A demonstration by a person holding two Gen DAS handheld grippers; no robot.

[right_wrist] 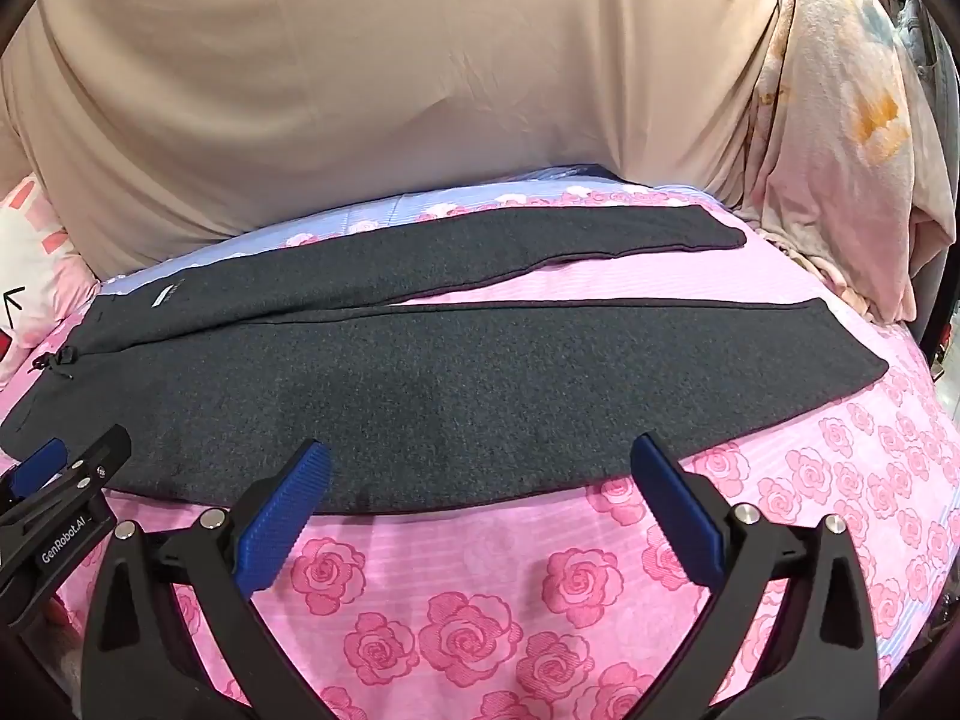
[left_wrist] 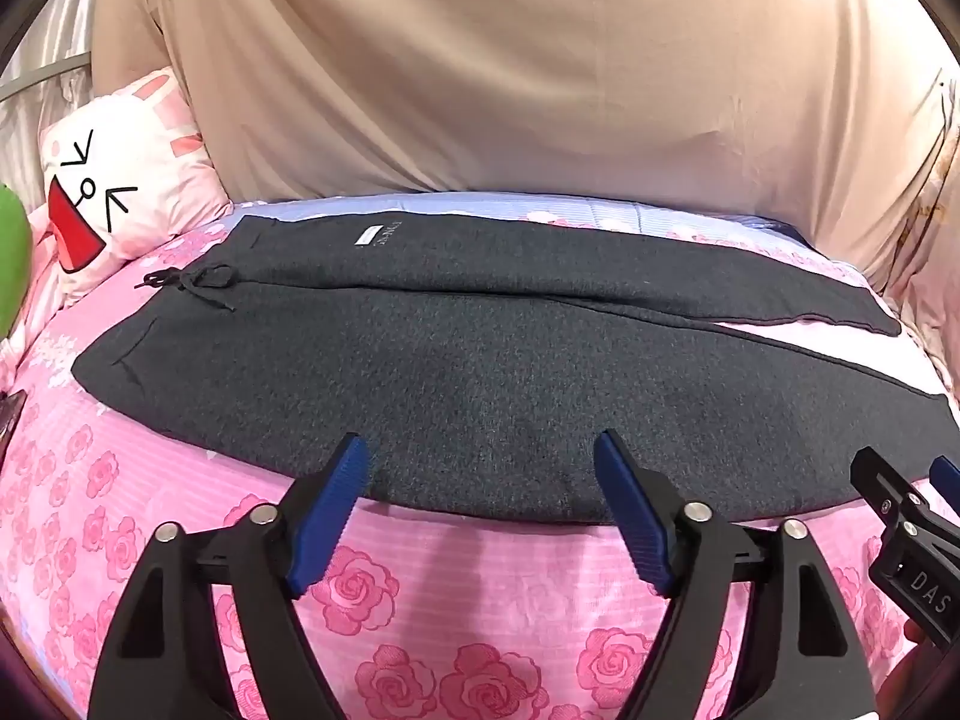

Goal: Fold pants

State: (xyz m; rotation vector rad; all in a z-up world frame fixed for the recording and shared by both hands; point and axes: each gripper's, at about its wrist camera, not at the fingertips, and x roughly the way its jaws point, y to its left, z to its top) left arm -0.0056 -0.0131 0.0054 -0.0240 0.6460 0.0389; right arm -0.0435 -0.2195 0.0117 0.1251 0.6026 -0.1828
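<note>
Left wrist view: the left gripper (left_wrist: 480,462) hovers over the near hem of the bed, jaws spread wide with nothing between them. Part of the right gripper (left_wrist: 900,516) enters at the right edge. In the right wrist view the right gripper (right_wrist: 480,468) likewise stands with jaws fully apart and empty, and the left gripper appears at the left edge.

Just beyond both sets of jaws lie the pants (left_wrist: 480,372), dark grey, spread flat on the rose-print bedsheet (left_wrist: 480,588). The waistband with its drawstring (left_wrist: 192,282) lies to the left; the 2 legs run to the right, parted by a narrow wedge of sheet.

Progress, as judged: no fold is made. The garment is only laid out; bringing 1 leg over the other and folding along the length remain.

Farther back sit a cartoon-face pillow (left_wrist: 114,192) at left and a beige cover (left_wrist: 510,72) draped behind.

Limits: the small white label (left_wrist: 366,236) is unreadable, the green object (left_wrist: 9,258) at the left edge is cut off and unidentifiable.
</note>
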